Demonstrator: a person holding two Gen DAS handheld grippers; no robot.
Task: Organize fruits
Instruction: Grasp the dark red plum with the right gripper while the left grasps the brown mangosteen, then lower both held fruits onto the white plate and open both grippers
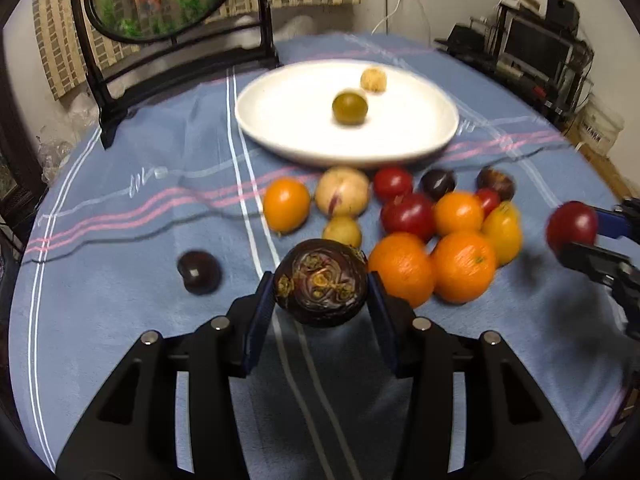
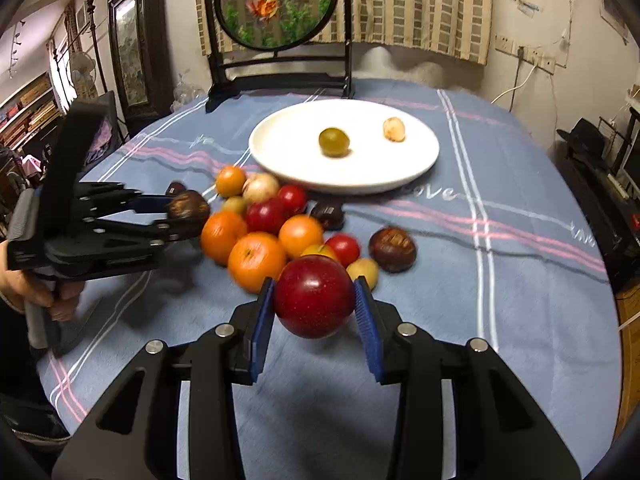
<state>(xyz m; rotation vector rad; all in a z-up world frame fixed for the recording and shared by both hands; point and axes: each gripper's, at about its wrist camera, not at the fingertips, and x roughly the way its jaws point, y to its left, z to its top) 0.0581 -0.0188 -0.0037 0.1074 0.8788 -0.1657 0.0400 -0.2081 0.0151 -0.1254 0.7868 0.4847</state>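
My left gripper (image 1: 320, 285) is shut on a dark purple mangosteen (image 1: 320, 264), held low over the blue tablecloth (image 1: 120, 320); it also shows at the left of the right wrist view. My right gripper (image 2: 314, 289) is shut on a red apple (image 2: 314, 312) in front of the fruit pile. That pile holds several oranges (image 1: 464, 266), red fruits (image 1: 408, 216), yellow ones and dark ones. Beyond it a white plate (image 1: 280, 128) carries a green fruit (image 1: 350, 108) and a pale one (image 1: 373, 79). A dark fruit (image 1: 199, 272) lies alone to the left.
A round painted screen on a black stand (image 2: 276, 4) rises at the table's far edge behind the plate. A person's hand (image 2: 60, 300) grips the left gripper's handle. Dark shelves with electronics (image 1: 540, 52) stand off the table's right side.
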